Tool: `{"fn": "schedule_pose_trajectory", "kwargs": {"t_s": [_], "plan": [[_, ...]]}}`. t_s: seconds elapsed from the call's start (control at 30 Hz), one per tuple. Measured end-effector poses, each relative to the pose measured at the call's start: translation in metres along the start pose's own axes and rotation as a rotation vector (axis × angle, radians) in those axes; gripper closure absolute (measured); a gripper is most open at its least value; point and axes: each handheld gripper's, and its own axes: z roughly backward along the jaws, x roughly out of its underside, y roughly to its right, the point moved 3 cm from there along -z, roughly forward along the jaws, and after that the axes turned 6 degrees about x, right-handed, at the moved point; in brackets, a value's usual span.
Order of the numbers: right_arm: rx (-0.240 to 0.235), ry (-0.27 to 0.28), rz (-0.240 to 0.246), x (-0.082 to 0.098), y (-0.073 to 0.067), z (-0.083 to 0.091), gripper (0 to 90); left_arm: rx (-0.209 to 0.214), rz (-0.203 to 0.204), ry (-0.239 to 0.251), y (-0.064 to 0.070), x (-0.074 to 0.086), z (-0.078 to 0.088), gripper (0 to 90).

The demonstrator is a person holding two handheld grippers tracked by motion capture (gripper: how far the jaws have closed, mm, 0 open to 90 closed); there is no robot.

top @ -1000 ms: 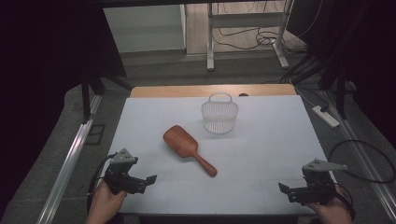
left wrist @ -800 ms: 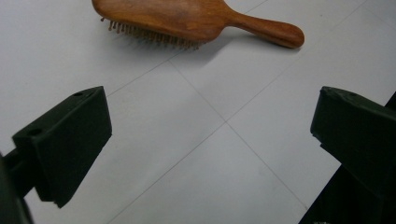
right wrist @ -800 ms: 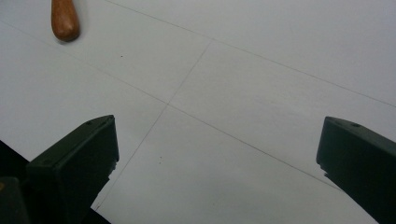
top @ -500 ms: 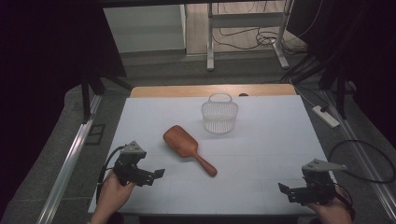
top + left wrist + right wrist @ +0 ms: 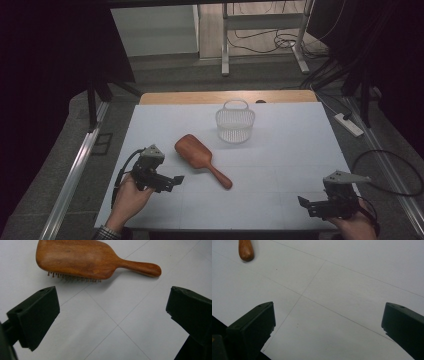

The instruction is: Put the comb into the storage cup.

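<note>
White table (image 5: 280,200) carries a clear basket (image 5: 235,125) at the back and a wooden brush (image 5: 200,157) mid-left, bristles down. Left gripper (image 5: 175,180), jaws spread and empty, points at the brush from just beside it: likely the approach, with closing on the handle next. Right gripper (image 5: 305,202) rests open, well apart. Bristles (image 5: 75,278) show from the left gripper view.

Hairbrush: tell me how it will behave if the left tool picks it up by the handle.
The hairbrush looks like solid wood, so it should stay stiff. Its paddle head is far wider than the slim handle, so it will probably sag head-down in a handle grip. The polished, rounded handle may slip or twist between the open left tool. Resting on bristles, it seems unlikely to roll.
</note>
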Motion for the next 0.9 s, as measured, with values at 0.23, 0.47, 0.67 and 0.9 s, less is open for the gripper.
{"fn": "schedule_pose_trajectory", "kwargs": {"t_s": [0.23,0.47,0.67,0.9], "plan": [[0.0,-0.002,0.001,0.0,0.0,0.0,0.0,0.025,0.005,-0.002,0.0,-0.011,-0.007,0.0],[0.0,-0.006,0.0,0.0,0.0,-0.001,0.0,0.051,-0.009,0.003,-0.002,-0.023,-0.016,0.0],[-0.001,-0.01,0.0,0.0,0.0,-0.001,0.0,0.055,-0.026,0.0,-0.002,-0.032,-0.023,0.0],[-0.002,-0.011,-0.003,0.0,0.0,-0.001,0.0,0.064,-0.038,-0.01,-0.001,-0.042,-0.031,0.0]]}}
